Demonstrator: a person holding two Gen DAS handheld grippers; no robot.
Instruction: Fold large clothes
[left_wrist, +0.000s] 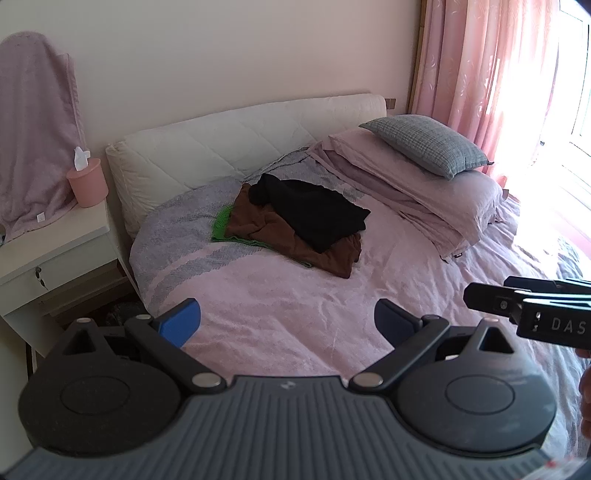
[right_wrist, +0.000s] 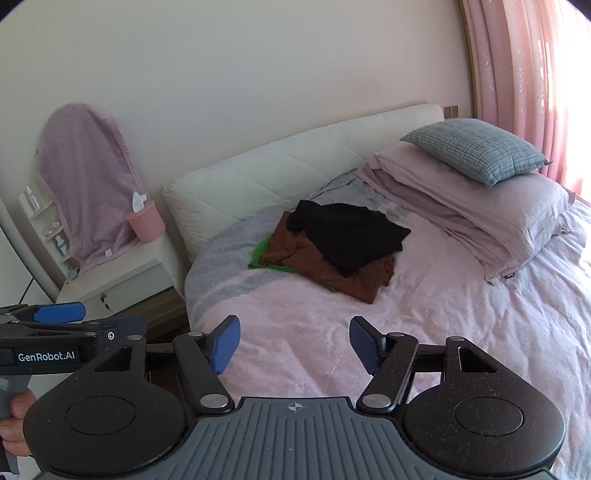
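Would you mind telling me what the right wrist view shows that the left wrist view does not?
Only the right wrist view shows the small white shelf with bottles behind the nightstand. Only the left wrist view shows the bright window past the pink curtain. Both share the clothes pile on the bed, the pink tissue holder, and both open, empty grippers: left gripper, right gripper.

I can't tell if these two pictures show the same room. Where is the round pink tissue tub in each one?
Left wrist view: the round pink tissue tub stands far left, on the white bedside cabinet.
Right wrist view: the tub sits left of centre, on that cabinet.
Shared landmark: the black garment topping the clothes pile.
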